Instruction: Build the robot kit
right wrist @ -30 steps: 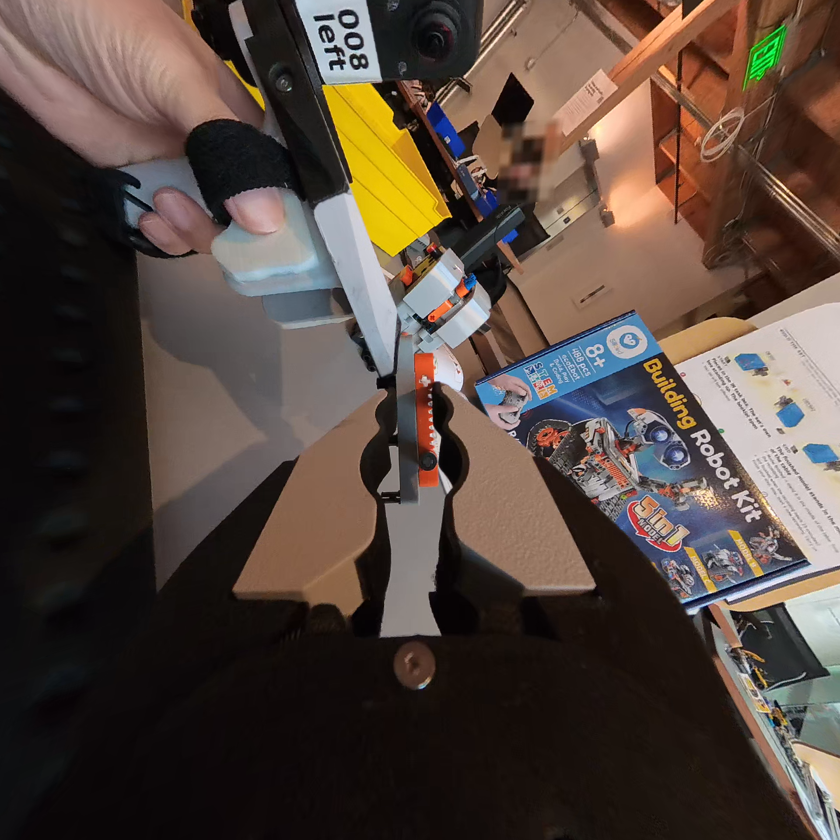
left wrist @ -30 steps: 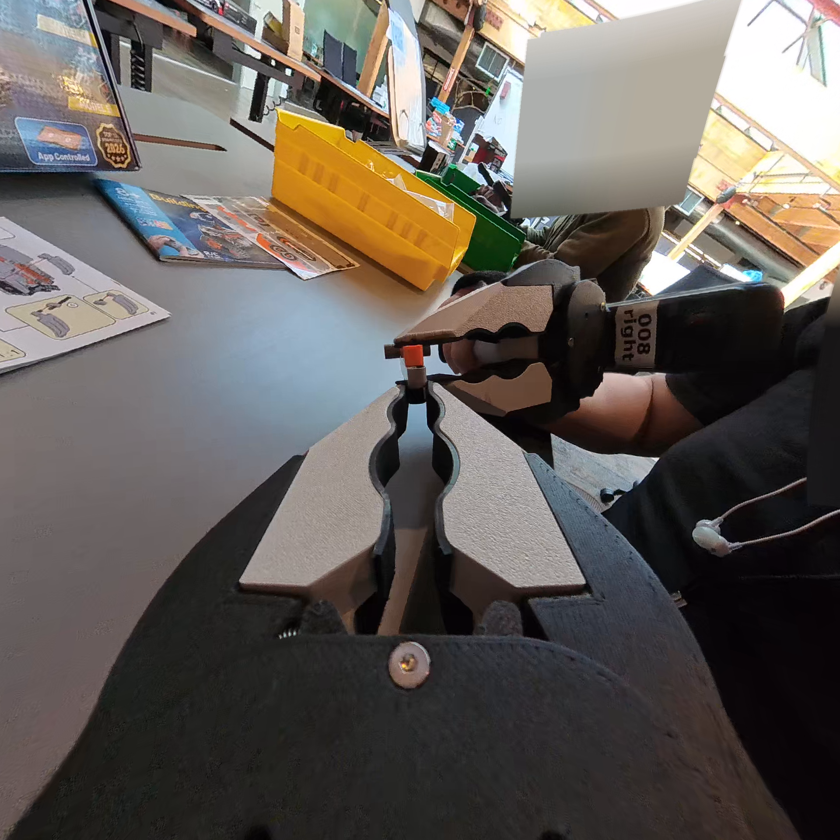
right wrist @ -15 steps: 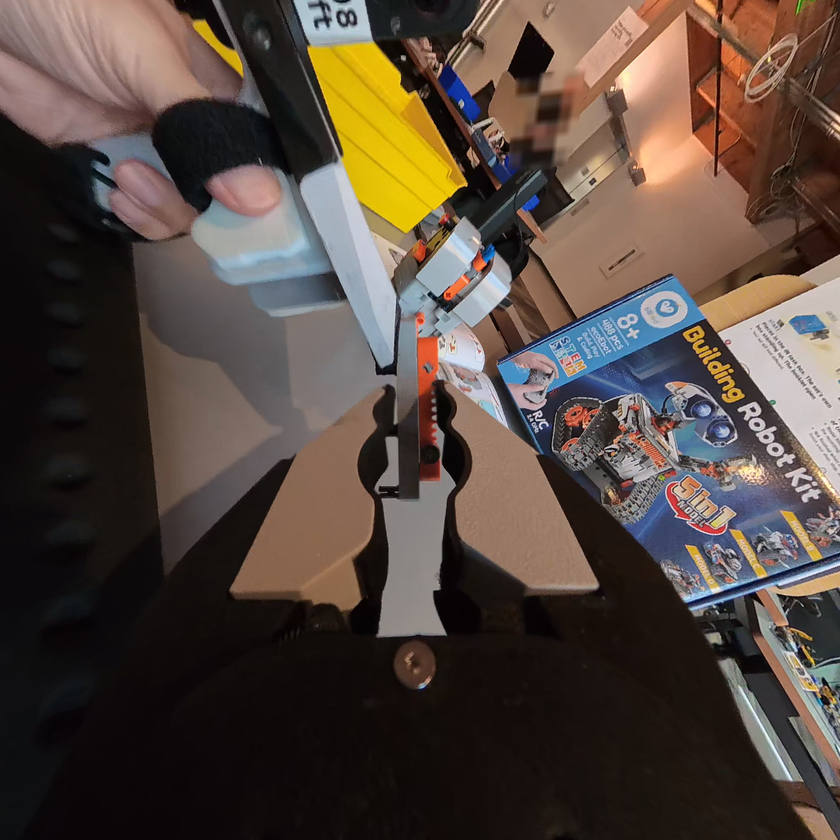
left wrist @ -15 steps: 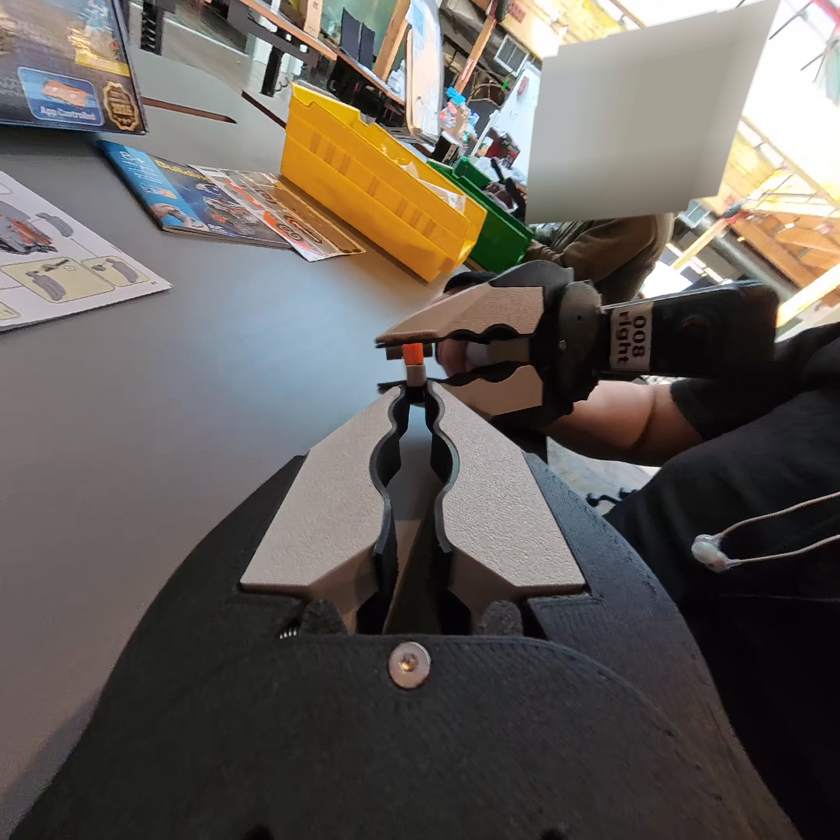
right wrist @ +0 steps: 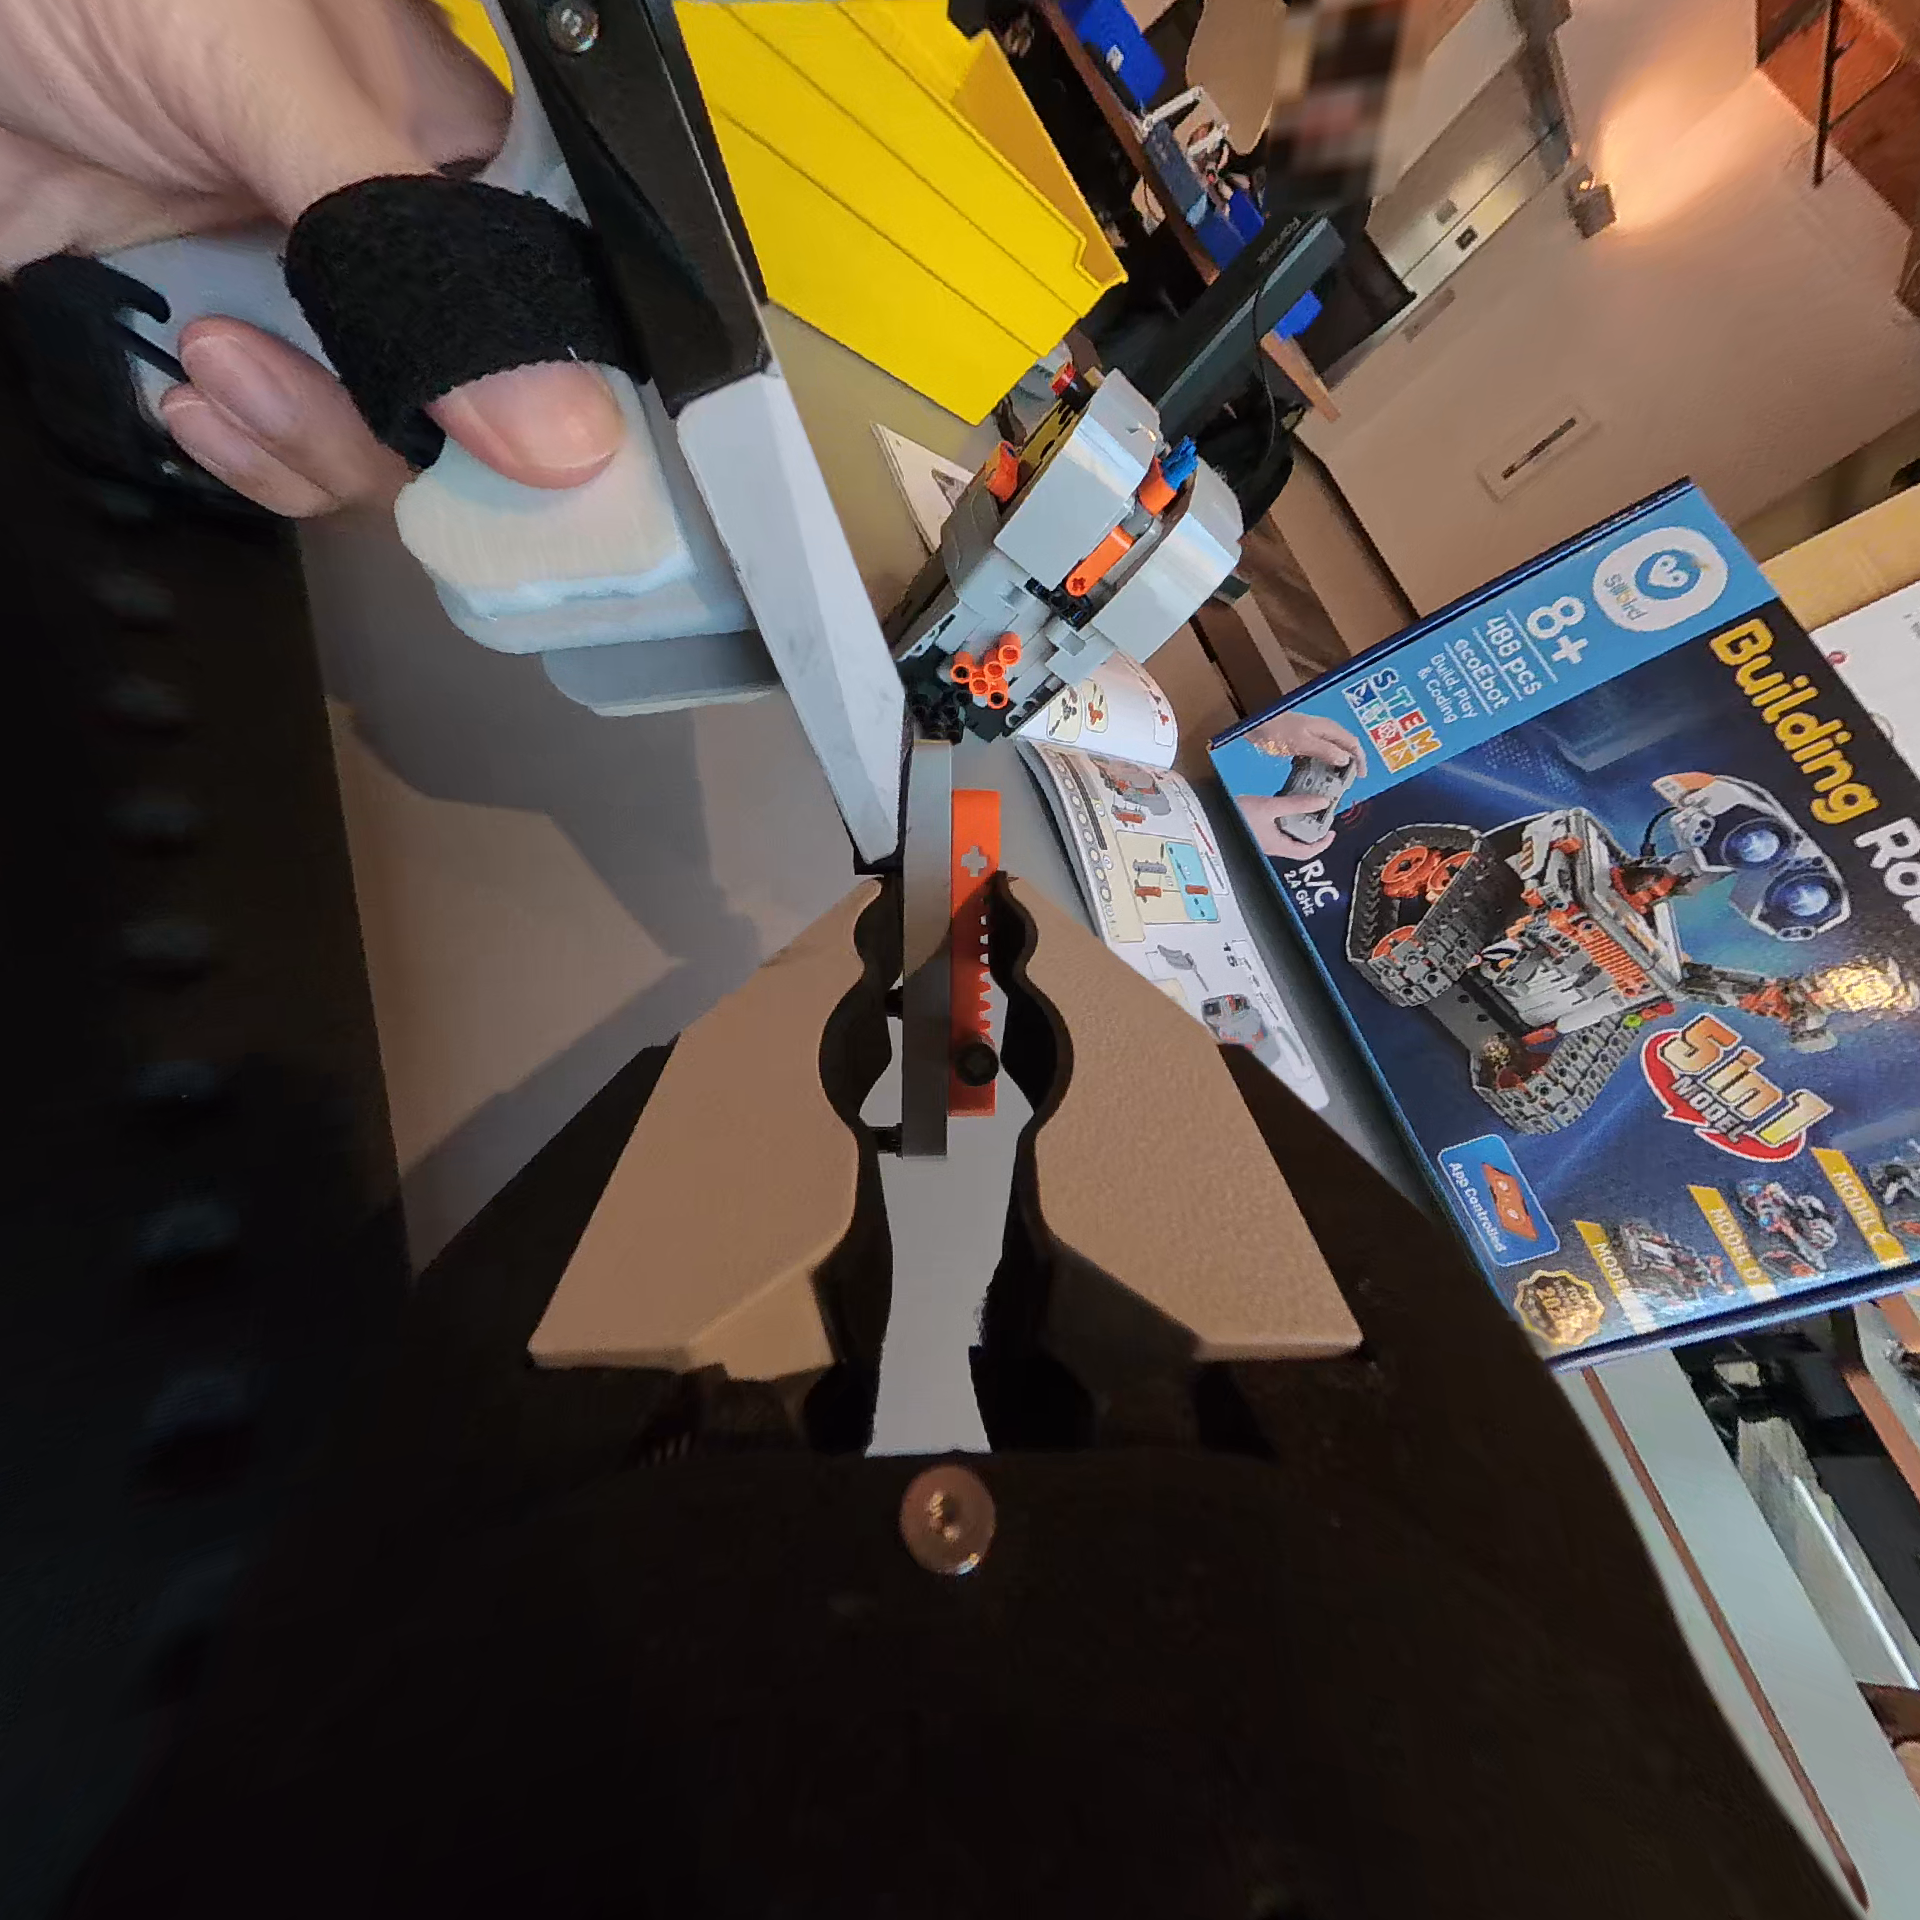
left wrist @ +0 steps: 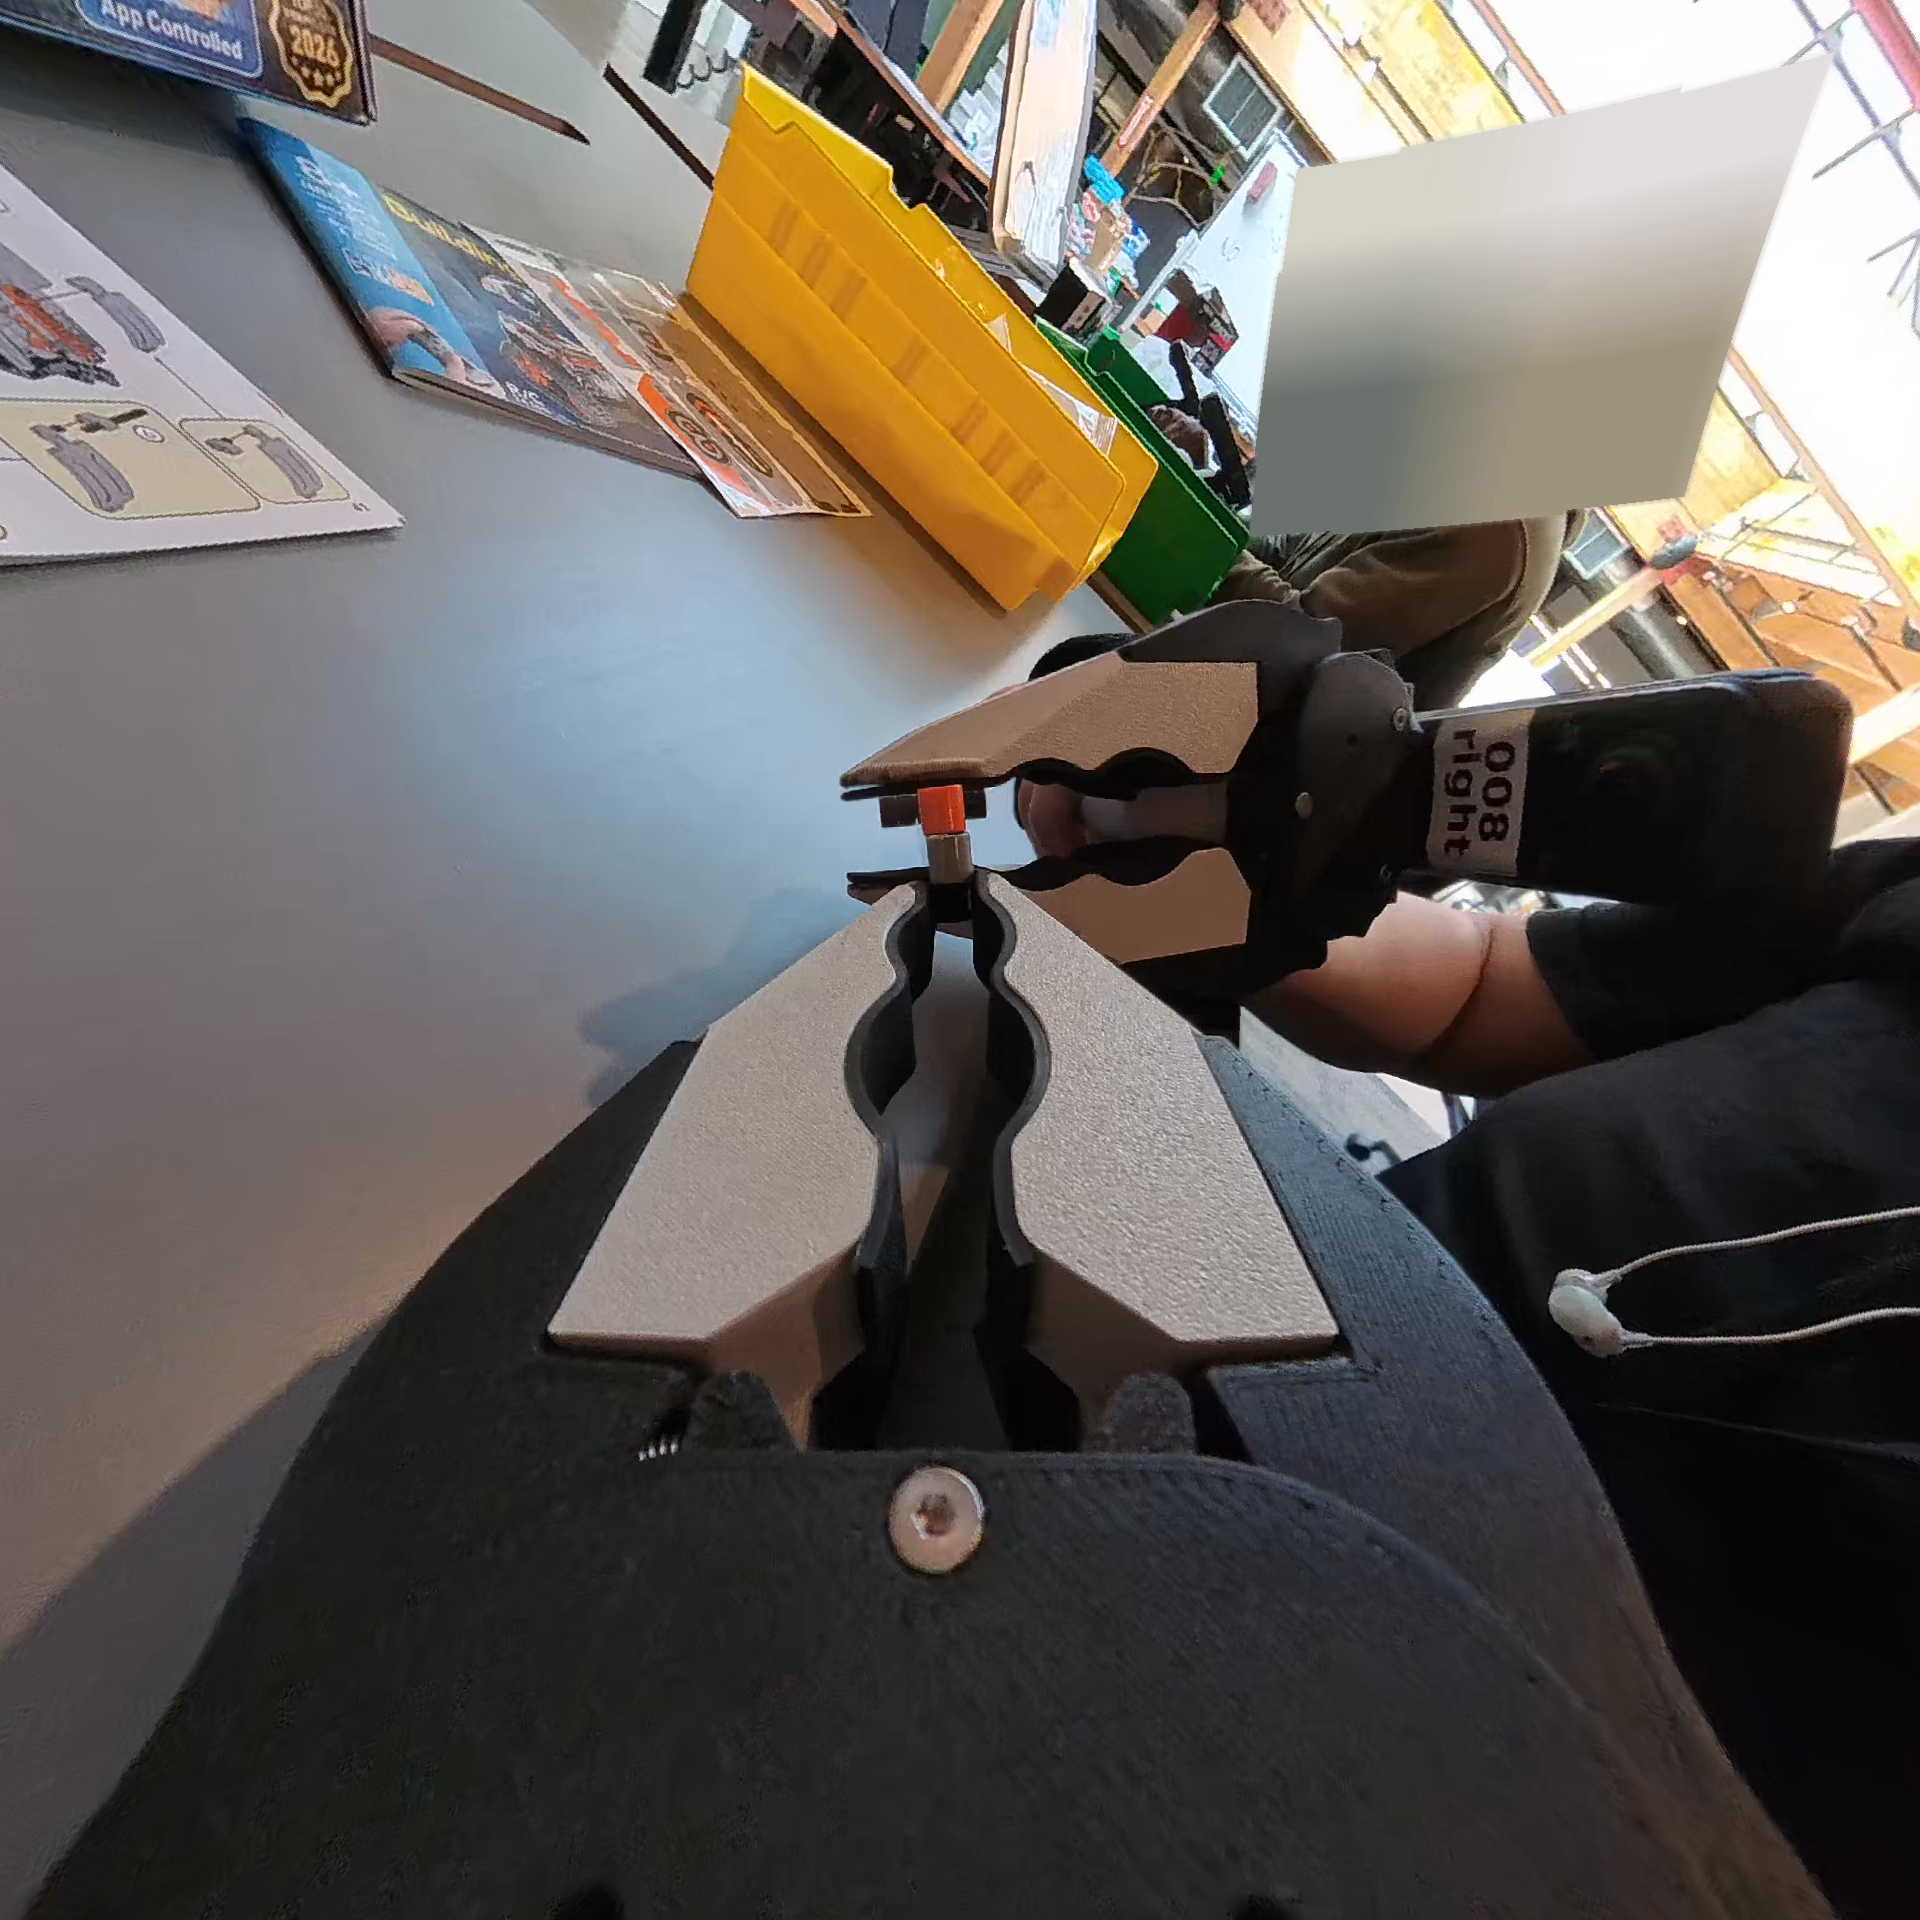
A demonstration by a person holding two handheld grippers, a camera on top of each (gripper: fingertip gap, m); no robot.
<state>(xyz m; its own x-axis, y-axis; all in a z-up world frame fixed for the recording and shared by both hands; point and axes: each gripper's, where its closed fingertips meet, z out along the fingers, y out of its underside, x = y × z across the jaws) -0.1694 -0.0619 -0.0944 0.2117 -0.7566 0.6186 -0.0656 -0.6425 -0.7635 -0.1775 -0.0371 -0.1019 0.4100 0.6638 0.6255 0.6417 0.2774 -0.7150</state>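
My right gripper [right wrist: 940, 888] is shut on a grey beam [right wrist: 925, 987] and an orange toothed rack [right wrist: 975, 935] that lie side by side and stick out past its tips. My left gripper [left wrist: 948, 896] is shut on a small black piece at the end of that grey beam [left wrist: 948, 854], just under the orange end [left wrist: 941, 802]. In the left wrist view the right gripper [left wrist: 862, 831] comes in from the right, crosswise to my left one. In the right wrist view one left finger [right wrist: 790, 582] reaches down from the upper left to the beam's tip. Both hover above the grey table [left wrist: 416, 779].
A grey and orange brick model [right wrist: 1070, 551] sits behind the grippers beside an open booklet [right wrist: 1153, 883] and a blue kit box [right wrist: 1558, 935]. A yellow bin [left wrist: 894, 343], a green bin [left wrist: 1164, 520], booklets [left wrist: 468, 312] and an instruction sheet [left wrist: 125, 447] lie farther off. A person [left wrist: 1434, 592] sits across. The tips of both grippers are at nearly the same place.
Both grippers keep their holds and stay joined at the beam. The pair has shifted slightly, so the model and the kit box show larger in the right wrist view.
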